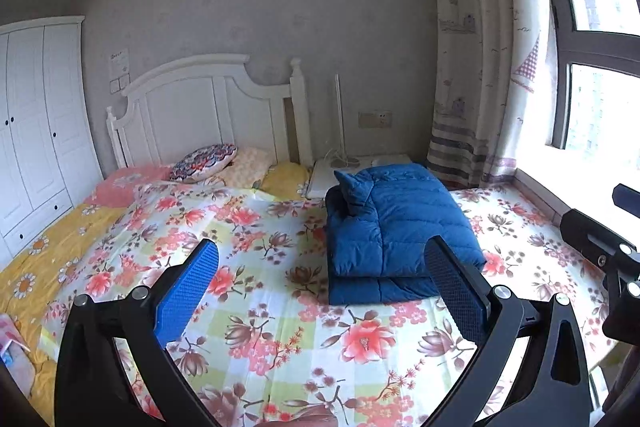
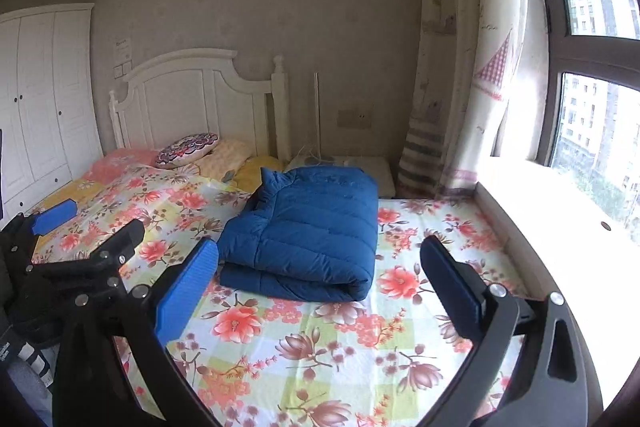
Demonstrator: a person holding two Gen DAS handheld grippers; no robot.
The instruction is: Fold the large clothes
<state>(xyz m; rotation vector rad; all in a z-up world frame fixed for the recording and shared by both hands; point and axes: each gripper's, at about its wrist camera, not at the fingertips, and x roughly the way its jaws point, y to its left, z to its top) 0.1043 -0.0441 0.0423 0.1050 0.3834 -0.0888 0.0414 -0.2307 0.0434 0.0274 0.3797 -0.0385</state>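
Jacket (image 1: pixel 394 227) is the thing to be folded, and it is seen past the fingers. Both the left gripper (image 1: pixel 322 287) and the right gripper (image 2: pixel 318 287) are held wide open, and nothing is gripped. One blue puffy jacket is seen, folded into a thick bundle on the flowered bed cover (image 1: pixel 260 307), near the window side. It is judged to be soft, light and squashy, and a bit slippery. It is best pinched at a thick folded edge, one gripper on each side. Two grippers are counted. Several pillows (image 1: pixel 204 157) are seen by the headboard (image 1: pixel 200 99).
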